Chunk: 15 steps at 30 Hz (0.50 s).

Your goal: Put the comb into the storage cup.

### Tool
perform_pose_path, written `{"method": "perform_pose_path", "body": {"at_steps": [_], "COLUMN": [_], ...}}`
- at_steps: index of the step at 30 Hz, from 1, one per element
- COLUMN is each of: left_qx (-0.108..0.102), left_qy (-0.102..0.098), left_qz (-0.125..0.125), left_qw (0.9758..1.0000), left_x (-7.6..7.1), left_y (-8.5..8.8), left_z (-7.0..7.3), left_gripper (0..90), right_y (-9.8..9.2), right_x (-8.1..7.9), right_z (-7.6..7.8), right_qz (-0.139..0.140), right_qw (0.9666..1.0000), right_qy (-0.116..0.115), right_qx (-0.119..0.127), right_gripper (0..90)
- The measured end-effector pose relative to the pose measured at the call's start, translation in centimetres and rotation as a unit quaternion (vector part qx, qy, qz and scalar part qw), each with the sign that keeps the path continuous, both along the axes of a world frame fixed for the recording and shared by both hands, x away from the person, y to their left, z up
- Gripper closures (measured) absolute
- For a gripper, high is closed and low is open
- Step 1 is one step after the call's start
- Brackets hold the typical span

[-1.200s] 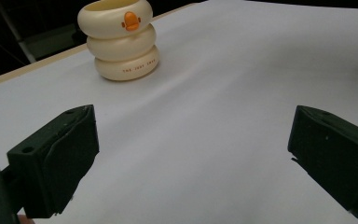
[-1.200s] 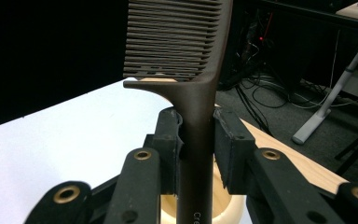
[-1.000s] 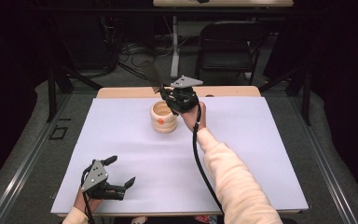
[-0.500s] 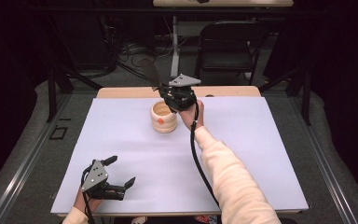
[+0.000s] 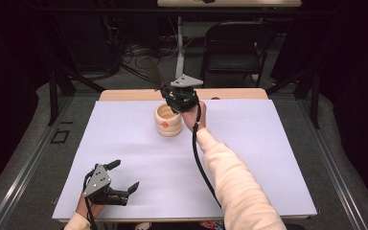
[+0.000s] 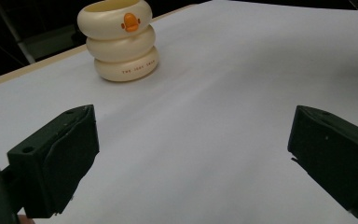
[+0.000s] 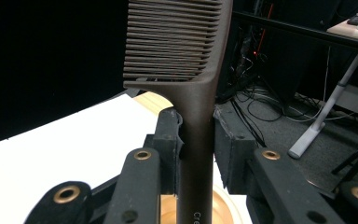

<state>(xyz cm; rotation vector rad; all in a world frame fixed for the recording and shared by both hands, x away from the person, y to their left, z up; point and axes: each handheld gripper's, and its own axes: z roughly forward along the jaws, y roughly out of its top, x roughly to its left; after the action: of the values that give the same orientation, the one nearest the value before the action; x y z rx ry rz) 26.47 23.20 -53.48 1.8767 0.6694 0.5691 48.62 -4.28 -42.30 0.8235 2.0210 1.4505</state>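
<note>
The right claw was clamped on a brown comb (teeth upward) just above the cream cup on the desk. The left claw stood apart, empty.

Comb handle: pale letters "Cre" at bottom edge of right gripper view, rest cut off. Cream ringed cup, upper left of left gripper view: orange duck emblem on top ring; small print on bottom ring, too fine to read.

A white sheet covers the wooden table, with a black chair behind.
</note>
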Motion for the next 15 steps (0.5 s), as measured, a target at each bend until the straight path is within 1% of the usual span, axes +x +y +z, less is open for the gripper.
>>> {"method": "perform_pose_path", "body": {"at_steps": [9, 15], "left_qx": [0.000, 0.000], "left_qy": [0.000, 0.000], "left_qz": [-0.001, -0.002], "left_qw": [1.0000, 1.0000], "left_x": [-0.02, -0.02], "left_y": [-0.03, -0.04], "left_z": [0.01, 0.01], "left_gripper": [1.8, 1.8], "right_y": [0.34, 0.52], "right_x": [0.47, 0.73], "right_z": [-0.48, -0.85], "right_qz": [-0.004, -0.007], "right_qw": [1.0000, 0.9999], "right_qy": [-0.005, -0.013], "right_qx": [0.004, 0.007], "right_gripper": [71.8, 71.8]}}
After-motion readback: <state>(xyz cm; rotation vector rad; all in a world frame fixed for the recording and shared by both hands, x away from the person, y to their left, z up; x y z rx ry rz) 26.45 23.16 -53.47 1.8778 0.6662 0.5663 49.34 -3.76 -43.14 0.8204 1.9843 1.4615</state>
